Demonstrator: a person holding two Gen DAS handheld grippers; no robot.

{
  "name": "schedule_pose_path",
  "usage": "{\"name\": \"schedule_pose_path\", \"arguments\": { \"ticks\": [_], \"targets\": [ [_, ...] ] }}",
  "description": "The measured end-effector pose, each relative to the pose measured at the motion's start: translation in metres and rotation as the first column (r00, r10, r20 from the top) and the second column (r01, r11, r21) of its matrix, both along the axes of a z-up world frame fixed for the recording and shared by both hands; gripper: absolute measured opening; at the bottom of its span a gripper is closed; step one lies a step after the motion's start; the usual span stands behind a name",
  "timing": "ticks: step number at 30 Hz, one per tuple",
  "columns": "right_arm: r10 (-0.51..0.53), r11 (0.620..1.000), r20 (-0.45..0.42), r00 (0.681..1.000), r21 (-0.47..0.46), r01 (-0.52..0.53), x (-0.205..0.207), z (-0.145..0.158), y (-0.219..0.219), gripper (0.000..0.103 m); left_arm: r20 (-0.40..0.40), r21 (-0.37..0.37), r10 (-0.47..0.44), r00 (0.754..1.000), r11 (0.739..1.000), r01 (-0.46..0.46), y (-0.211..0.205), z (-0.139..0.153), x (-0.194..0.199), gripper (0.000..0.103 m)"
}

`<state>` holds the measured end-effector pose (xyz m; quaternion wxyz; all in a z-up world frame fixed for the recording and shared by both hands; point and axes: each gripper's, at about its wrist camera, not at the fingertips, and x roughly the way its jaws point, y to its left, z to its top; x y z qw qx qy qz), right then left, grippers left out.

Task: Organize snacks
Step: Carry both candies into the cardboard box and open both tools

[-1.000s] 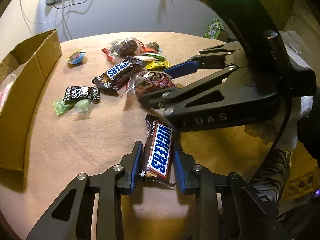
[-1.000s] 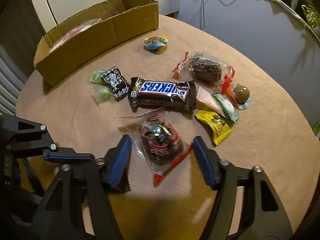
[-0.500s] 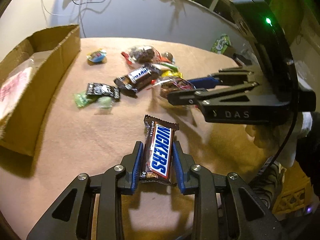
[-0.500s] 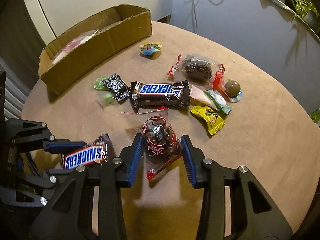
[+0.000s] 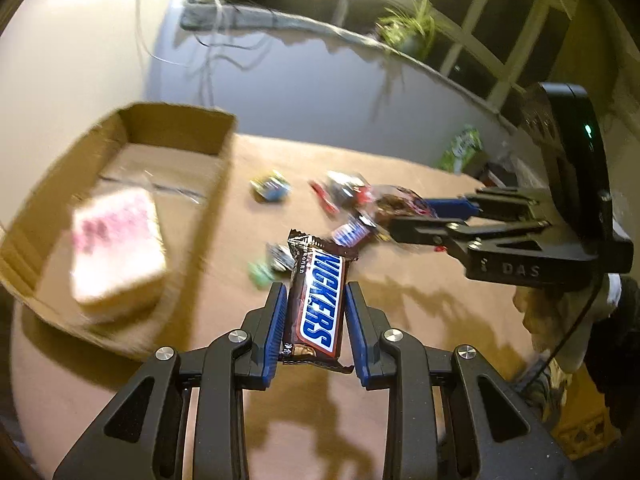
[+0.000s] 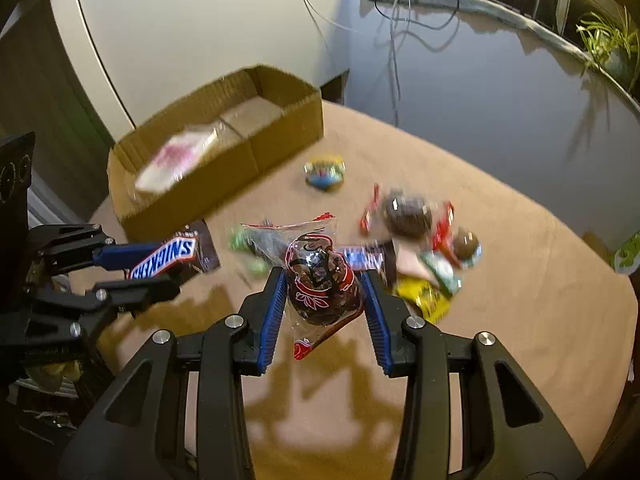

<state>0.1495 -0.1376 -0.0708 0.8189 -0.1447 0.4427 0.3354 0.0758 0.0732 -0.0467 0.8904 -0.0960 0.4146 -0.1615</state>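
The left gripper (image 5: 314, 316) is closed on a Snickers bar (image 5: 320, 300), its blue pads pressed against the bar's long sides, and holds it clear of the table (image 5: 420, 320). The right gripper (image 6: 324, 304) has just closed its jaws on a clear bag of dark sweets (image 6: 320, 284), which now hangs between its pads above the tabletop.

Just beyond the right gripper, in the middle of the round tan table, lies the loose pile of snacks: a second Snickers bar (image 6: 366, 260), a yellow packet (image 6: 424, 298), a dark sweet in a red-edged wrapper (image 6: 408, 214) and a small blue and yellow sweet (image 6: 324, 170) further off. At the far left edge of the table stands an open cardboard box (image 5: 218, 184) with a pink and white packet (image 5: 116, 240) inside it.
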Motion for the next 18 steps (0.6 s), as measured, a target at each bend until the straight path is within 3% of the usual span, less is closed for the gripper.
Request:
{"name": "schedule_pose_path", "arguments": {
  "ticks": [10, 18],
  "targets": [
    [0.044, 0.999, 0.042, 0.998, 0.03, -0.045, 0.032, 0.024, 0.053, 0.04, 0.062, 0.047, 0.135, 0.989, 0.989, -0.138, 0.062, 0.019, 0.034, 0.028],
    [0.066, 0.997, 0.061, 0.996, 0.029, -0.068, 0.06, 0.027, 0.094, 0.04, 0.056, 0.09, 0.17, 0.984, 0.98, -0.175, 0.09, 0.022, 0.061, 0.028]
  ]
}}
